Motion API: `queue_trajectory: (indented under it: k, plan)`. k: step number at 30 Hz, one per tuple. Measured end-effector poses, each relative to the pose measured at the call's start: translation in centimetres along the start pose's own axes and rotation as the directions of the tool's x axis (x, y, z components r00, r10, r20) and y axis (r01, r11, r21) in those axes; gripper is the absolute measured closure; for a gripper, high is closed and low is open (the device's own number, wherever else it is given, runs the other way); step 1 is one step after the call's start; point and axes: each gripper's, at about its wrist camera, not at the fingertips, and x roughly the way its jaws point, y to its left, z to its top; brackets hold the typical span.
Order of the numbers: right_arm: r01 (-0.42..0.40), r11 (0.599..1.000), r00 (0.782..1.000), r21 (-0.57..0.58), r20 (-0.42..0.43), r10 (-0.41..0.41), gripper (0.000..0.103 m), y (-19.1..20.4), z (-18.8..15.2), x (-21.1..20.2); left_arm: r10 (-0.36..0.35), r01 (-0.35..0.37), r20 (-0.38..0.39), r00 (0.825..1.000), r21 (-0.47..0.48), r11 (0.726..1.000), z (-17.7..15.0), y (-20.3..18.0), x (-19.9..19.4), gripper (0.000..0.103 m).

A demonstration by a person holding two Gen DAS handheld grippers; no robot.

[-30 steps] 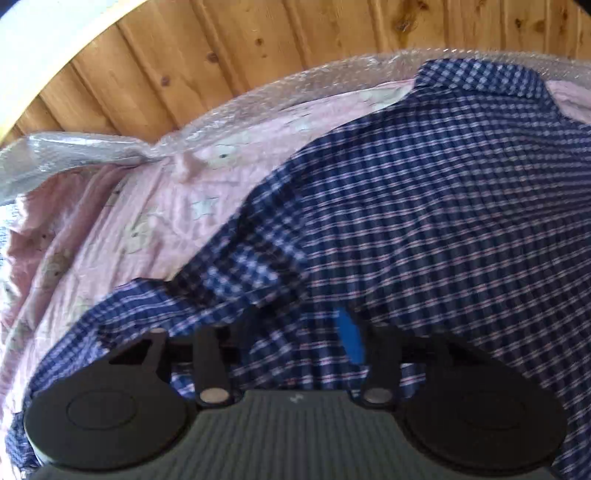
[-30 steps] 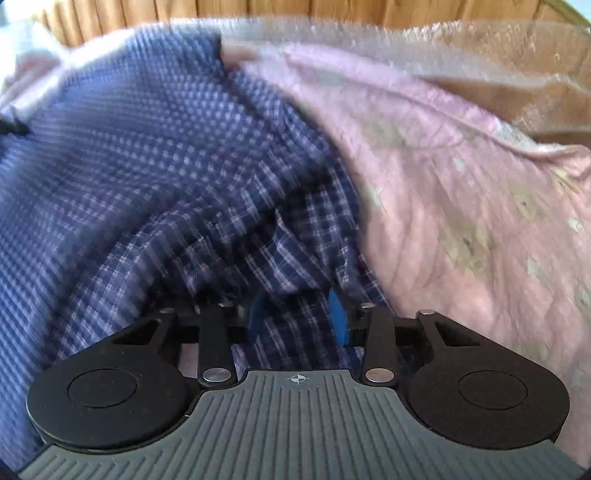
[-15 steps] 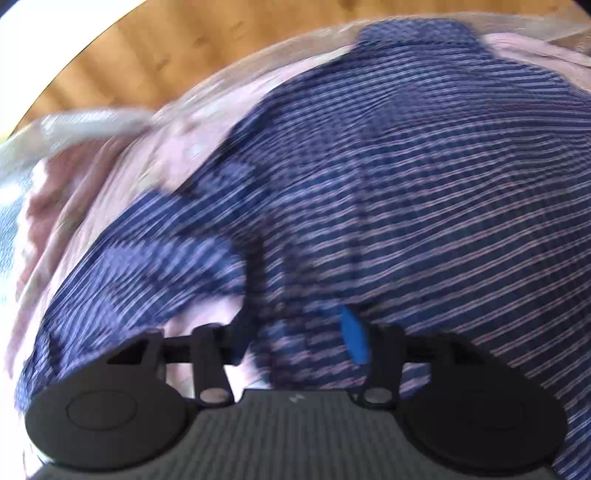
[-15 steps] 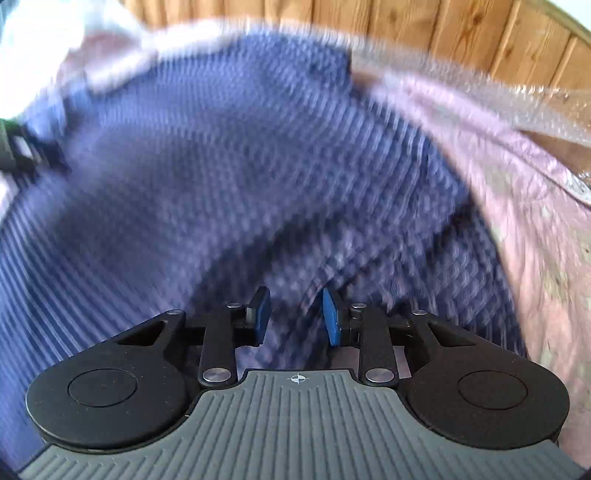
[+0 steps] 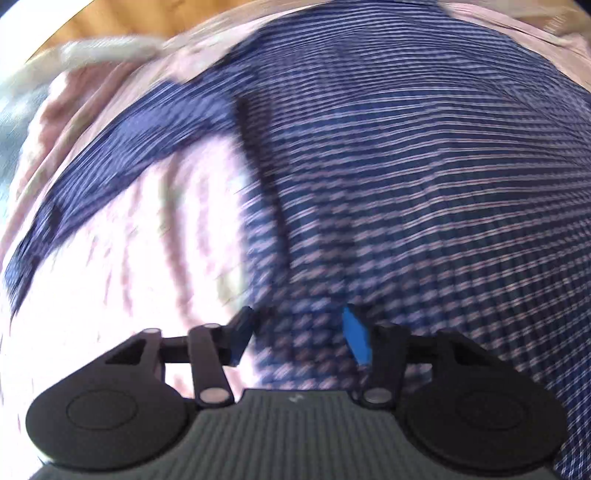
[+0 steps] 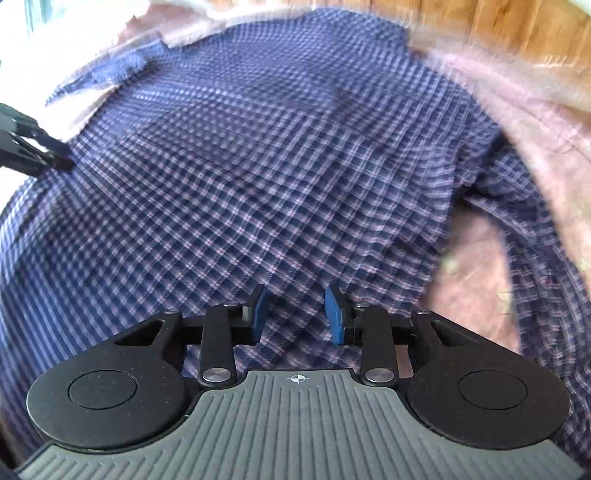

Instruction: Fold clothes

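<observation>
A navy checked shirt [image 5: 406, 166] lies spread on a pink sheet, its body filling the right wrist view [image 6: 258, 166]. One sleeve [image 5: 122, 147] trails to the left, the other sleeve [image 6: 528, 221] runs down the right. My left gripper [image 5: 299, 332] is open over the shirt's left side edge, holding nothing. My right gripper [image 6: 295, 314] is open low over the lower body of the shirt, empty. The left gripper also shows at the left edge of the right wrist view [image 6: 29, 147]. Both views are motion-blurred.
The pink patterned sheet [image 5: 129, 277] covers the surface, also seen at right [image 6: 480, 288]. A clear bubble-wrap rim [image 5: 103, 55] and a wooden plank wall [image 6: 517, 26] lie beyond the shirt's collar end.
Both grippers pulled back toward the shirt's lower part, showing more of it. The bunched sleeves now lie stretched out to the sides. The jaws of both stand wider apart.
</observation>
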Motion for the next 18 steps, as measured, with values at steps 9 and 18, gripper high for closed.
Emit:
queue_trajectory:
  k: [9,18]
  plan:
    - [-0.038,0.996,0.999,0.075,-0.008,0.039,0.064,4.1,-3.1,-5.4,-0.175,0.175,-0.02,0.984,0.178,0.968,-7.0,-4.3,-4.8,0.064]
    - [0.091,0.987,0.994,0.129,-0.076,-0.082,0.063,7.9,-12.7,-9.4,-0.191,0.181,0.065,0.979,0.138,0.974,-16.8,0.1,-6.9,0.054]
